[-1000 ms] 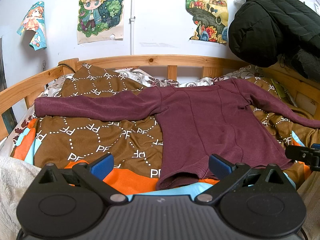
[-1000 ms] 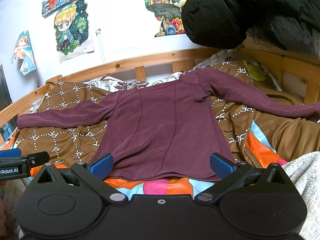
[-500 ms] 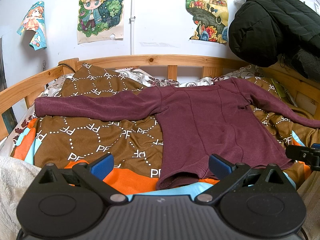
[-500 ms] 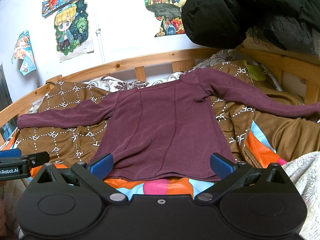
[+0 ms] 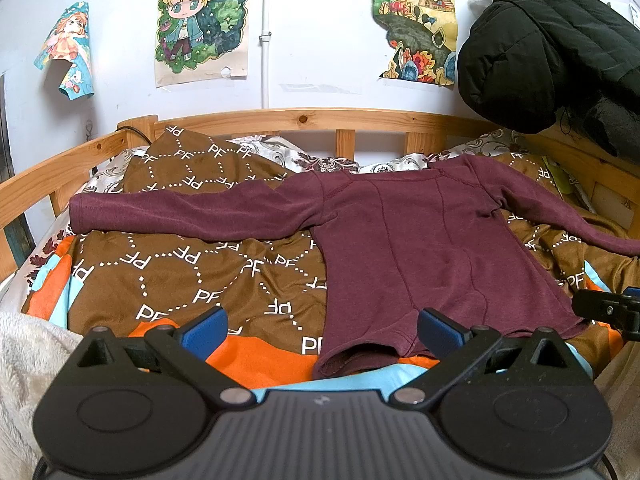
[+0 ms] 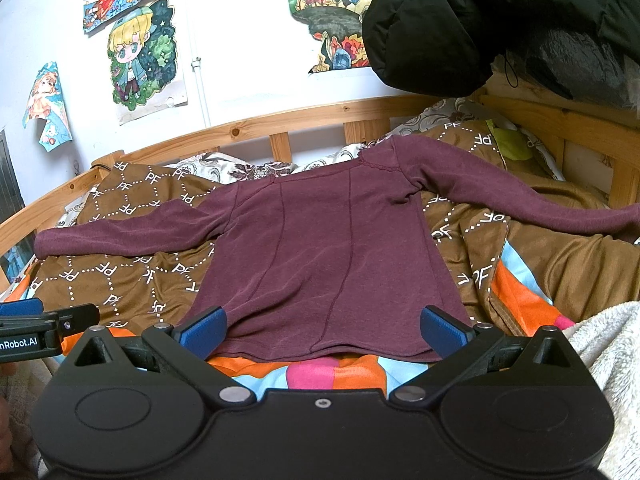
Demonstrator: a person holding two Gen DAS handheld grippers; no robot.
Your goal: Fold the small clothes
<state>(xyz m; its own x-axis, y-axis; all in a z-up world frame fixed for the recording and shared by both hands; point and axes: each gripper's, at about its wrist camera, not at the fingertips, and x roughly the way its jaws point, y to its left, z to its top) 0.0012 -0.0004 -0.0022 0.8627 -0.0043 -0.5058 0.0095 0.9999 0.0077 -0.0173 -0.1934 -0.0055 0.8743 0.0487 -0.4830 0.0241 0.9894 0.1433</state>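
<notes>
I see the maroon long-sleeved knit shirt (image 5: 420, 248) (image 6: 320, 248) lying flat on the bed, hem toward me, collar toward the headboard, both sleeves spread out sideways. It rests on the brown quilted blanket with white "PF" lettering (image 5: 192, 272) (image 6: 132, 272); an orange, blue and pink striped cover (image 6: 316, 372) shows just below the hem.

My left gripper (image 5: 322, 330) hangs above the hem's left corner, blue-padded fingers (image 5: 204, 330) spread wide with nothing between them. My right gripper (image 6: 324, 330) sits over the middle of the hem, fingers (image 6: 442, 330) likewise wide apart and empty. I cannot tell whether either one touches the fabric.

Beyond: the wooden slatted bed rail (image 5: 320, 118) (image 6: 280, 120), a black puffy jacket (image 5: 552, 40) (image 6: 460, 28) hanging at right, and cartoon posters (image 5: 202, 20) on the white wall.
</notes>
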